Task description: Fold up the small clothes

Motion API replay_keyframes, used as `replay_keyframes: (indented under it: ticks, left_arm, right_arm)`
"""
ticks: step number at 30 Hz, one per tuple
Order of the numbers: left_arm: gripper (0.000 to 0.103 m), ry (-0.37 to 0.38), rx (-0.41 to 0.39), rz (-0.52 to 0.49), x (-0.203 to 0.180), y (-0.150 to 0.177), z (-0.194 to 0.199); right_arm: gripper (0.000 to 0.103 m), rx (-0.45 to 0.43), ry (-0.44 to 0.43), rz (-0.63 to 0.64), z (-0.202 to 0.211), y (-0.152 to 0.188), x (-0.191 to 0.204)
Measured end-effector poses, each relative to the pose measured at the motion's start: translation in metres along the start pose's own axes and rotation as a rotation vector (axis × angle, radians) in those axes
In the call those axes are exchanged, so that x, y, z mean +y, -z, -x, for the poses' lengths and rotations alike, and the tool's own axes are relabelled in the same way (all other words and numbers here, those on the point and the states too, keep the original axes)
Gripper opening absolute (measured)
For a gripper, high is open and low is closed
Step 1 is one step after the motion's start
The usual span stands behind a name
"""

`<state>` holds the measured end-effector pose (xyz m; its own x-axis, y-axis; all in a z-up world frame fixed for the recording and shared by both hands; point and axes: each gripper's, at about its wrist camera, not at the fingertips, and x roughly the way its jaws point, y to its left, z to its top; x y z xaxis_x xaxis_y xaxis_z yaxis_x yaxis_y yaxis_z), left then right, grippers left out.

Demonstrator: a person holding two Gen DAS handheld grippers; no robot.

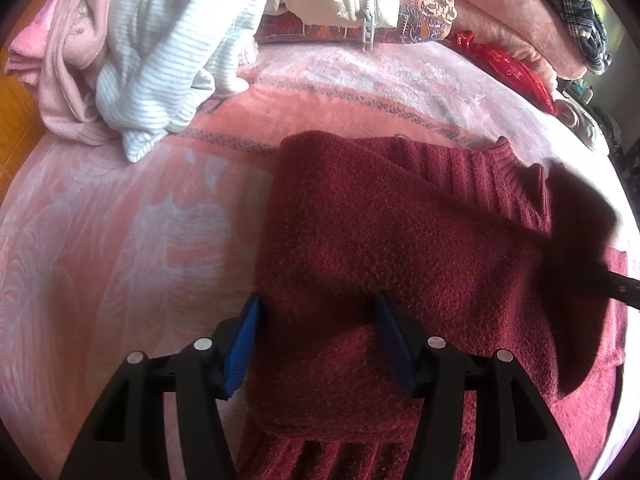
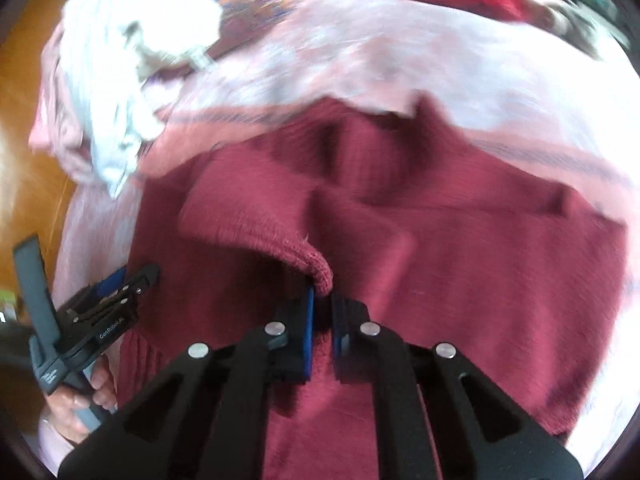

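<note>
A dark red knitted sweater (image 1: 400, 240) lies partly folded on a pink bed blanket (image 1: 120, 220). My left gripper (image 1: 318, 304) is open, its blue-padded jaws straddling the sweater's near left fold. In the right wrist view the sweater (image 2: 460, 260) fills the middle, and my right gripper (image 2: 322, 296) is shut on its ribbed cuff (image 2: 316, 268), holding it raised over the body of the sweater. The left gripper also shows in the right wrist view (image 2: 120, 284) at the lower left, held in a hand. The right wrist view is blurred.
A pile of clothes, pink (image 1: 64, 64) and white striped (image 1: 160, 64), lies at the bed's far left. A patterned cushion (image 1: 420, 4), a red packet (image 1: 508, 68) and plaid fabric (image 1: 576, 12) sit at the back. Wooden floor (image 2: 28, 152) lies left of the bed.
</note>
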<state>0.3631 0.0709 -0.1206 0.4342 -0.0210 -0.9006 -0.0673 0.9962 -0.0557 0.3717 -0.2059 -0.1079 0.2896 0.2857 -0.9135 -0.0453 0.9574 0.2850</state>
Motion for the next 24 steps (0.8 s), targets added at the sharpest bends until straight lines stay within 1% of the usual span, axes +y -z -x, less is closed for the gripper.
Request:
replay_keyframes:
  ticks: [1, 4, 5, 6, 7, 8, 9, 10, 11, 12, 13, 19, 24]
  left_arm:
    - [0.058, -0.003, -0.002, -0.002, -0.001, 0.0, 0.0]
    - [0.058, -0.005, -0.003, -0.004, -0.002, 0.0, -0.001]
    - [0.058, -0.006, -0.004, -0.004, -0.002, 0.0, -0.001]
    - [0.058, -0.007, -0.005, -0.006, -0.002, 0.001, -0.001]
    - [0.058, -0.01, -0.007, -0.008, -0.003, 0.001, -0.001]
    - [0.058, -0.014, -0.009, -0.01, -0.003, 0.001, -0.001]
    - [0.058, -0.017, -0.01, -0.011, -0.003, 0.001, -0.001]
    - [0.058, -0.021, -0.013, -0.012, -0.004, 0.001, -0.001]
    - [0.058, -0.025, -0.015, -0.014, -0.004, 0.001, -0.001]
    - [0.058, -0.029, -0.017, -0.017, -0.005, 0.001, -0.001]
    - [0.058, -0.034, -0.02, -0.02, -0.006, 0.002, 0.0]
    - [0.058, -0.048, -0.03, -0.04, -0.009, 0.003, 0.001]
    - [0.058, -0.027, -0.025, -0.022, -0.007, 0.001, 0.005]
  right_arm:
    - [0.006, 0.003, 0.004, -0.021, 0.004, 0.004, -0.013]
    - [0.007, 0.058, 0.004, -0.061, 0.01, 0.024, -0.048]
    - [0.011, 0.072, 0.01, -0.066, 0.012, 0.029, -0.056]
    - [0.022, 0.081, 0.021, -0.067, 0.014, 0.034, -0.062]
    - [0.026, 0.085, 0.043, -0.073, 0.016, 0.04, -0.069]
    - [0.033, 0.077, 0.053, -0.077, 0.019, 0.046, -0.076]
    - [0.037, 0.066, 0.058, -0.073, 0.024, 0.05, -0.082]
    - [0.037, 0.062, 0.062, -0.07, 0.025, 0.052, -0.086]
    - [0.044, 0.056, 0.053, -0.078, 0.027, 0.052, -0.091]
    - [0.055, 0.046, 0.039, -0.095, 0.029, 0.052, -0.095]
    - [0.058, 0.034, 0.016, -0.126, 0.031, 0.051, -0.103]
    - [0.059, 0.018, -0.037, -0.174, 0.036, 0.043, -0.118]
    - [0.059, 0.012, -0.009, -0.165, 0.033, 0.039, -0.121]
